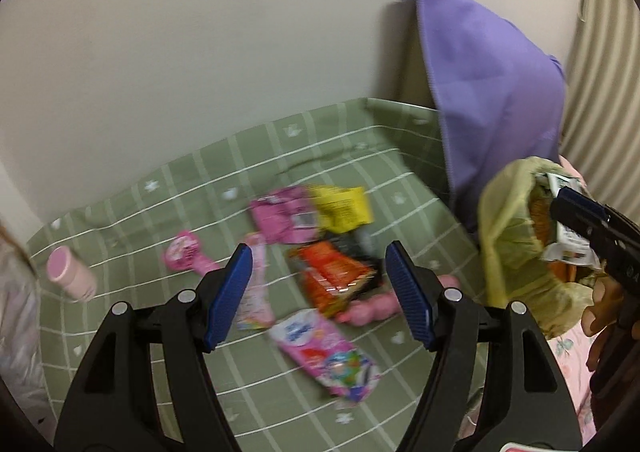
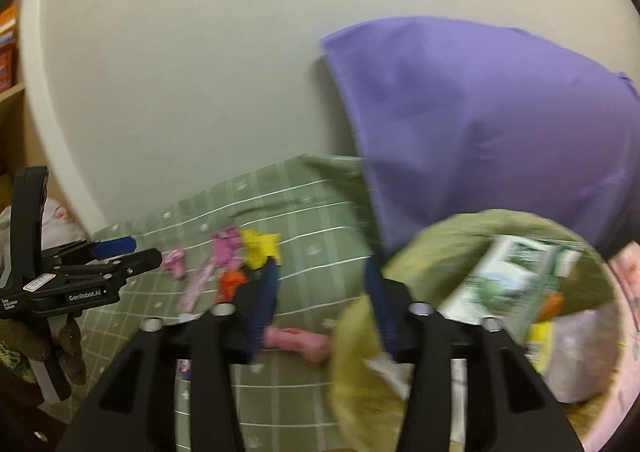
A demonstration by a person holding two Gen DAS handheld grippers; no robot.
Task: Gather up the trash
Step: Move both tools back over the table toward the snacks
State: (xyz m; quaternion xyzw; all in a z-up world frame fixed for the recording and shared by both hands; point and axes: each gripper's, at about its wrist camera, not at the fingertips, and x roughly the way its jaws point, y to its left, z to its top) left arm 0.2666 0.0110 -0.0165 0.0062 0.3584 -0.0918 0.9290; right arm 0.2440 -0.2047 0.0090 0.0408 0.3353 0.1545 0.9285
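Several snack wrappers lie on a green checked sheet (image 1: 132,332): an orange one (image 1: 332,280), a pink one (image 1: 280,220), a yellow one (image 1: 340,208) and a colourful pink pack (image 1: 324,356). My left gripper (image 1: 320,292) hovers open above them, the orange wrapper showing between its blue pads untouched. At the right stands a bin lined with a yellow-green bag (image 1: 512,244). My right gripper (image 2: 322,312) is open at the bin's rim, nothing between its pads. A green-and-white wrapper (image 2: 508,284) lies in the bin beside it. The left gripper (image 2: 132,252) shows at the far left.
A pink bottle (image 1: 70,278) lies at the sheet's left edge, and a pink bone-shaped thing (image 2: 300,344) near the bin. A purple cloth (image 1: 492,92) leans on the pale wall behind the bin. A shelf (image 2: 8,52) stands at far left.
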